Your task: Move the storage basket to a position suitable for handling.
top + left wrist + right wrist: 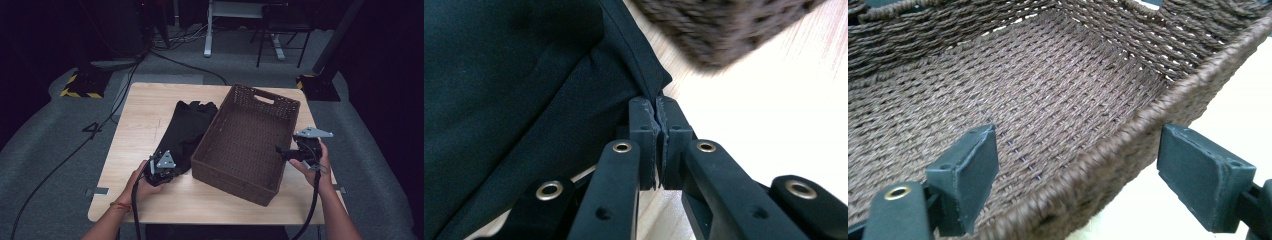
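A black garment point(187, 127) lies on the wooden table point(145, 100), left of a brown woven basket point(260, 96). My left gripper point(162, 170) sits at the garment's near corner. In the left gripper view, the left gripper point(657, 102) is shut on the hem of the black garment point(524, 90), with the basket point(719, 25) blurred beyond it. My right gripper point(282, 150) is at the basket's right side. In the right gripper view, the right gripper point(1085, 167) is open, one jaw inside the basket wall point(1108, 150) and one outside, pads apart from it.
The basket is empty and sits askew on the right half of the table. Bare wood shows along the near edge point(200, 205) and far left. Beyond the table, cables point(115, 95), a desk frame point(215, 30) and a chair point(282, 30) stand on grey carpet.
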`<state>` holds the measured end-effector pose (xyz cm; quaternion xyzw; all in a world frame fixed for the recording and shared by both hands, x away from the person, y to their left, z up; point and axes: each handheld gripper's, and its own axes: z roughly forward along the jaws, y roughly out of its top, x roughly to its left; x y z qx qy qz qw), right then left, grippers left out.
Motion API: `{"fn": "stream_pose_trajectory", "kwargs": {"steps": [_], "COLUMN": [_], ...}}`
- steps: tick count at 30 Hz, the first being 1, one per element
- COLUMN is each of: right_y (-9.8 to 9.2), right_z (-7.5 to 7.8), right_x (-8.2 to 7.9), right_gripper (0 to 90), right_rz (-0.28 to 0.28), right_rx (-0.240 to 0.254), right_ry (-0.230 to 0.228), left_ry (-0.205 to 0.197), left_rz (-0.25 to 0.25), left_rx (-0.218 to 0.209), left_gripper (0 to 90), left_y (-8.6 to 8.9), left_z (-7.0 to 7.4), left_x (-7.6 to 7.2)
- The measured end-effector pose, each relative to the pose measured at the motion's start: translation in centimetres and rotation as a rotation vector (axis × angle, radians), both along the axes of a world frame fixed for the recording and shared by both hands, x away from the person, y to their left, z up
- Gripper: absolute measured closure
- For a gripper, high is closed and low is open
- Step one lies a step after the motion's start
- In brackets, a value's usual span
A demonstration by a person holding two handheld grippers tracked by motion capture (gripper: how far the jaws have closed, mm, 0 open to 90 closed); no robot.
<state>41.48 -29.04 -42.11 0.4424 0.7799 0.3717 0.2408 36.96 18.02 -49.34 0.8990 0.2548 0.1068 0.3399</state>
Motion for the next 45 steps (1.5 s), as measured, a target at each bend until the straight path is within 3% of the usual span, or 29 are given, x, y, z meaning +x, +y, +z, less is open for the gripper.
{"fn": "stream_pose_trajectory", "kwargs": {"steps": [3,9,13,17,19,21,24,26,27,28,29,31,32,34,36,37,38,39,41,43,45], "right_y": [-0.3,-1.5,-2.0,-2.3,-2.2,-2.2,-2.6,-3.0,-3.0,-3.2,-3.3,-3.3,-3.3,-3.2,-3.0,-3.0,-2.8,-2.8,-2.9,-2.9,-2.7], "right_z": [-0.1,-0.2,0.0,0.2,0.3,0.6,1.4,1.9,1.9,2.3,2.4,2.4,2.2,2.1,1.8,1.6,1.4,1.4,1.0,0.8,0.5], "right_x": [1.5,3.9,5.3,5.7,5.2,4.7,3.2,2.2,2.2,1.2,0.8,0.4,-0.4,-1.0,-1.7,-1.9,-2.3,-2.3,-2.8,-2.9,-2.9], "right_gripper": [20.4,18.4,18.5,22.1,26.1,25.9,26.0,26.1,26.1,26.4,26.4,26.8,27.3,27.5,27.8,28.1,28.3,28.3,30.2,30.5,28.7], "right_rz": [0.008,0.014,-0.023,-0.041,-0.037,-0.018,-0.002,0.004,0.004,0.010,0.010,0.018,0.018,0.030,0.045,0.048,0.054,0.054,0.062,0.053,0.069], "right_rx": [-0.025,0.017,-0.015,-0.034,-0.032,-0.014,0.017,0.046,0.046,0.042,0.035,0.033,0.023,0.026,0.028,0.026,0.017,0.017,0.031,0.062,0.054], "right_ry": [0.006,0.041,0.022,0.016,0.000,-0.006,-0.038,-0.057,-0.057,-0.073,-0.076,-0.081,-0.080,-0.077,-0.067,-0.065,-0.057,-0.057,-0.047,-0.038,-0.019], "left_ry": [-0.010,-0.006,-0.006,-0.027,-0.037,-0.065,-0.109,-0.139,-0.139,-0.170,-0.170,-0.156,-0.149,-0.119,-0.065,-0.065,-0.045,-0.045,-0.004,-0.002,0.008], "left_rz": [-0.003,-0.008,-0.041,-0.067,-0.065,0.007,0.080,0.131,0.131,0.174,0.174,0.225,0.233,0.225,0.219,0.219,0.195,0.195,0.131,0.111,0.081], "left_rx": [-0.001,-0.003,0.009,0.012,-0.002,-0.050,-0.077,-0.117,-0.117,-0.144,-0.144,-0.170,-0.143,-0.117,-0.126,-0.126,-0.092,-0.092,-0.067,-0.055,-0.070], "left_gripper": [85.6,85.7,86.4,80.1,68.8,54.3,30.7,26.5,25.4,25.3,25.3,25.9,29.1,37.6,47.5,51.7,54.5,57.7,64.5,70.5,74.9], "left_y": [0.1,-0.2,-1.2,-2.0,-1.9,-1.4,-0.3,0.9,0.9,2.0,2.0,2.7,2.9,2.7,2.5,2.5,1.9,1.9,0.8,0.1,-0.4], "left_z": [-0.1,-0.1,0.0,0.4,0.7,2.0,3.3,4.4,4.4,5.2,5.2,5.6,5.6,5.0,4.2,4.2,3.1,3.1,2.1,1.6,1.4], "left_x": [-0.3,-0.8,-1.5,-2.4,-2.5,-2.6,-2.4,-1.8,-1.8,-0.8,-0.8,0.9,2.3,3.9,5.3,5.3,6.3,6.3,6.6,6.3,5.9]}}
